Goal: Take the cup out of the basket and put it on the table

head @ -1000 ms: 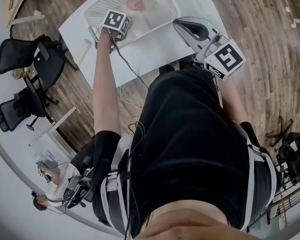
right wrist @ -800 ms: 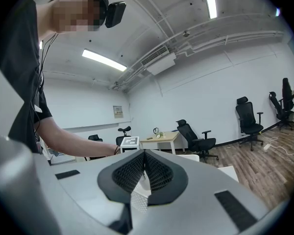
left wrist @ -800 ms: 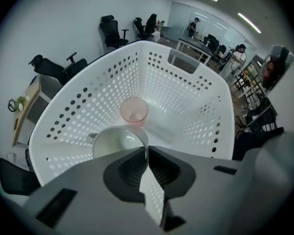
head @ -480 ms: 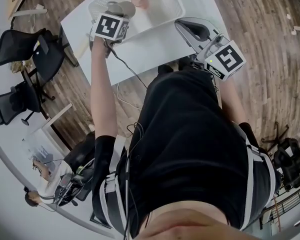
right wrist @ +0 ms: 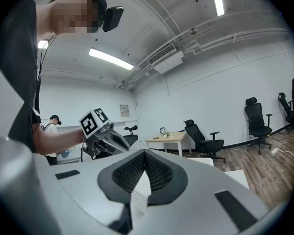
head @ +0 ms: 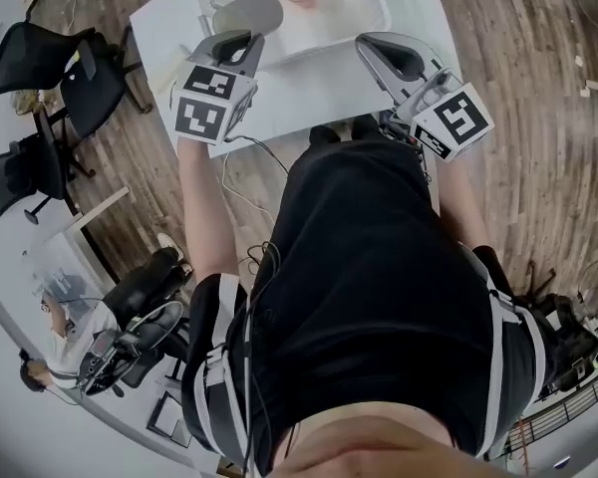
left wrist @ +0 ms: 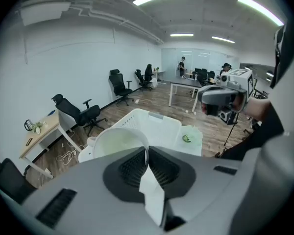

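1. Your left gripper (left wrist: 147, 151): the jaws are almost together and pinch the thin wall of the pale round plastic cup (left wrist: 118, 142). The rim runs between the pads and the mouth is tipped toward the camera.
2. The cup hangs from that pinch in the air, over the near-left corner of the white perforated plastic basket (left wrist: 159, 124). It seems clear of the basket walls and touches nothing else.
3. Your right gripper (right wrist: 143, 153): the jaws are pressed together with nothing between them. It is held level near the front edge of the white table (head: 309, 83), apart from the basket.
4. Progress, as judged: the lift-out looks done or nearly done.
5. Left to do: carry the cup off the basket, lower it onto bare table in front, and let go. Nothing stands on the table yet.
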A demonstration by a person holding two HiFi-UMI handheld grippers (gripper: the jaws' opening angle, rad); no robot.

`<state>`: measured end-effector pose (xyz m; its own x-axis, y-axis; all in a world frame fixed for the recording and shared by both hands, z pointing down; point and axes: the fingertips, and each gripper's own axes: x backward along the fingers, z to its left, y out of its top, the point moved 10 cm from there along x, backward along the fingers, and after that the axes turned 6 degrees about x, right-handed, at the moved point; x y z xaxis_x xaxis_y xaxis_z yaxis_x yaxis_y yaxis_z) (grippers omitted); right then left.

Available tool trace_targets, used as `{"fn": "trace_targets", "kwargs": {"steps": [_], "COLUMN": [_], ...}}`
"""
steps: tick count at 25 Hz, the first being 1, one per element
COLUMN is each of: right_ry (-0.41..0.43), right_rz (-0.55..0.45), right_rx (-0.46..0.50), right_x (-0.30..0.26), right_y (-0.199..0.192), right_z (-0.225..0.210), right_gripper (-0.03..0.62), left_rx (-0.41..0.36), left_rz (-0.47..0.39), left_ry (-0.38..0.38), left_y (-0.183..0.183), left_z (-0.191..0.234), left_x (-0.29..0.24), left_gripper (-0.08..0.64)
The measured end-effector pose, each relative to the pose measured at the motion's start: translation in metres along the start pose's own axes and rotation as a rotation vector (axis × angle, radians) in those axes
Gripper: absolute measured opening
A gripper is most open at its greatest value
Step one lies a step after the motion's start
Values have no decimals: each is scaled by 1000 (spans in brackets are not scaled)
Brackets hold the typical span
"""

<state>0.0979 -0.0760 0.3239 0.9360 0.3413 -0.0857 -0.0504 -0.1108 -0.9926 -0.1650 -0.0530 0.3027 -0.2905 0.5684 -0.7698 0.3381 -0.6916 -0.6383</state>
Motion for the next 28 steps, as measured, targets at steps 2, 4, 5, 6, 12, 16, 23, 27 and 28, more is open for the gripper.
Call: {"fn": "trace_targets", "kwargs": {"steps": [2,4,5,6,12,16,23,27,28], "right_ry": [11,22,28,34,79,100,96,100,100], "right_rz": [1,4,6,8,19,25,30,33,33], "right_rx": [3,7,9,10,14,9,5,3,2], "right_x": [-5,-11,-15,-18,-26,-39,-50,-50,-49], "right_y": [1,3,3,4,2,3,2,1,1], "right_z": [4,8,10,11,21,22,24,25,25], "right_gripper": [18,18,18,18,18,18,18,18,18], "left_rx": [4,8,12,18,76,124,181,170,162], "left_rz": [-77,-146,-179,-212,-404,-443,-411,-312,-292], "left_ry": [-1,0,0,-3,-17,-2,47,76,78], "left_y": [-7,-16,-21,-26,-70,-96,-160,-188,-194], "left_z": [-9,-16,-19,-22,-43,-43,-36,-26,-25], "left_x": [18,34,41,48,72,83,93,86,83], "left_gripper": [40,40,40,40,40,40,40,40,40]}}
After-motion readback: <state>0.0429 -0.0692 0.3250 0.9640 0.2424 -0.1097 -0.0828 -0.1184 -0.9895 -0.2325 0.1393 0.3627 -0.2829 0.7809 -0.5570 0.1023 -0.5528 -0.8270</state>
